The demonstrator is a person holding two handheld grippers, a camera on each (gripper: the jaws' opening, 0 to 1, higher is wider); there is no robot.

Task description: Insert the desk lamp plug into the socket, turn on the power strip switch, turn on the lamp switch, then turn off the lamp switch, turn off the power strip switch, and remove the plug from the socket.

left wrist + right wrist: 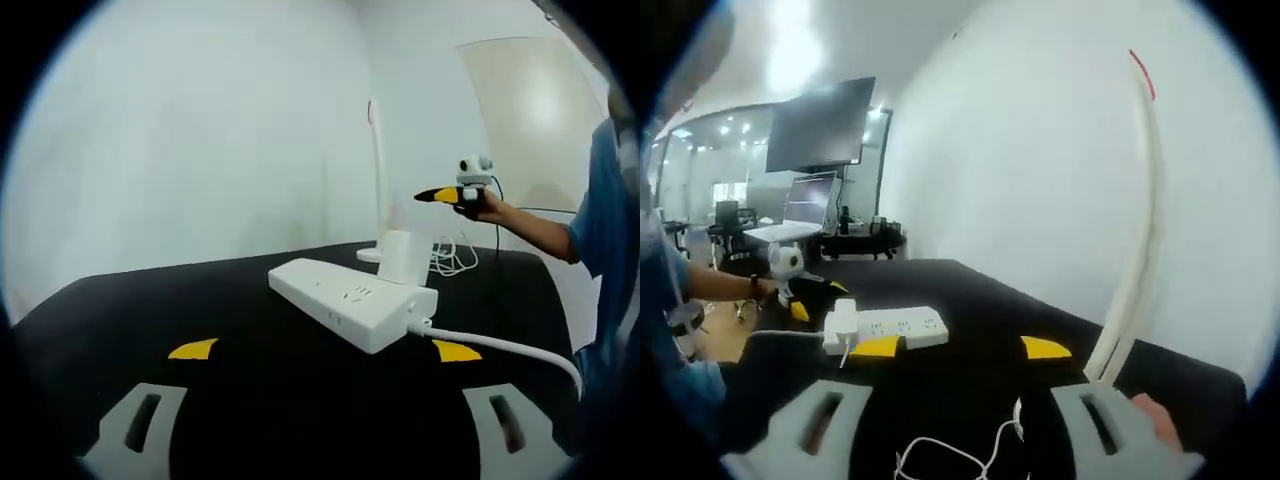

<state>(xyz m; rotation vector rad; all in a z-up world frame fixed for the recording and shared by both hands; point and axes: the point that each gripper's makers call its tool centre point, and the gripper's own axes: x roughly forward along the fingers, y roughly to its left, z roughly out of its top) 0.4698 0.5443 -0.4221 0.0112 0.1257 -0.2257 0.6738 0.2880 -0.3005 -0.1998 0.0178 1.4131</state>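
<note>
A white power strip lies on the black table, its thick cord running off to the right. A white plug block stands upright on the strip's cord end, apparently seated in a socket. Behind it rises the thin white lamp stem from its base. My left gripper is open, a short way in front of the strip. My right gripper is open beside the lamp stem, with the strip and plug beyond. The right gripper hovers above the lamp's base.
The lamp's thin white cable lies coiled by the base, seen again as loops under my right jaws. A person's blue sleeve is at the right. A monitor and laptop stand on far desks. A white wall backs the table.
</note>
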